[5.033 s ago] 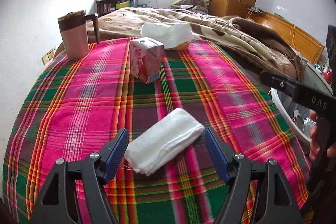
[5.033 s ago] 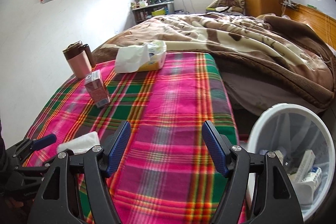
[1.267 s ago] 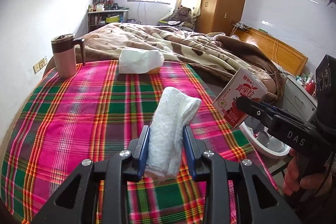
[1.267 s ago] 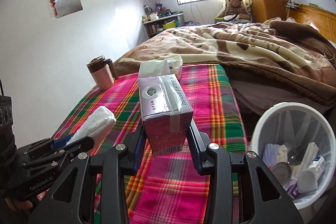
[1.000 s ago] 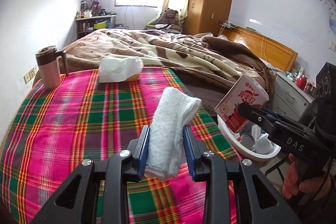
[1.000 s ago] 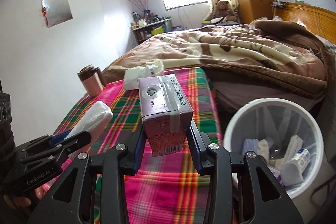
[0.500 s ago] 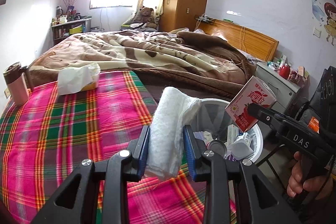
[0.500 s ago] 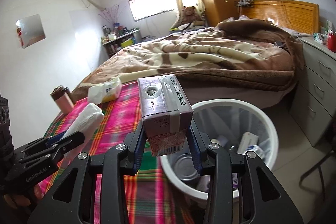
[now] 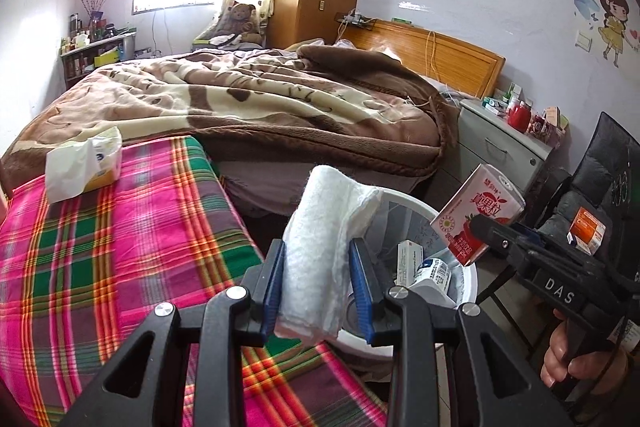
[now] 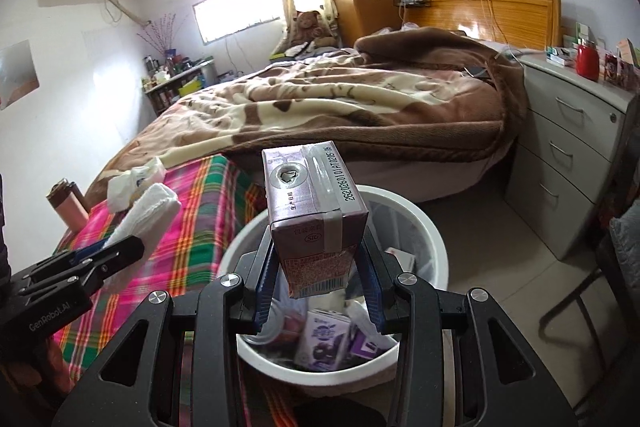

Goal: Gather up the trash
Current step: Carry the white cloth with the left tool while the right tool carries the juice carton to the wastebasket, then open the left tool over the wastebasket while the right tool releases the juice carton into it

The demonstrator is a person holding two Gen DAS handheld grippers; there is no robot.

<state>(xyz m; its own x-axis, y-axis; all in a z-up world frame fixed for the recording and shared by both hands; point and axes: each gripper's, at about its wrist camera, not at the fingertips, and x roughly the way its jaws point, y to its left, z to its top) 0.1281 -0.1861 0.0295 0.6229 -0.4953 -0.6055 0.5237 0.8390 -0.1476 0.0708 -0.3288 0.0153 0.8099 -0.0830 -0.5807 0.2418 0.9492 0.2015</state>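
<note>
My left gripper (image 9: 318, 289) is shut on a folded white tissue wad (image 9: 324, 247) and holds it in the air at the table's right edge, beside the white trash bin (image 9: 470, 291). My right gripper (image 10: 318, 291) is shut on a pink drink carton (image 10: 314, 211) and holds it upright right above the trash bin (image 10: 430, 231), which holds several cartons and wrappers. The carton also shows in the left wrist view (image 9: 478, 213). The tissue wad also shows in the right wrist view (image 10: 146, 215).
The table with the plaid cloth (image 9: 100, 247) carries a tissue pack (image 9: 82, 163) and a pink mug (image 10: 68, 205). A bed with a brown blanket (image 9: 260, 103) lies behind. A grey nightstand (image 10: 576, 147) and a chair (image 9: 592, 195) stand right of the bin.
Both grippers have swung right from over the table toward the bin, carrying the tissue wad and the carton. The carton now hangs over the bin's opening.
</note>
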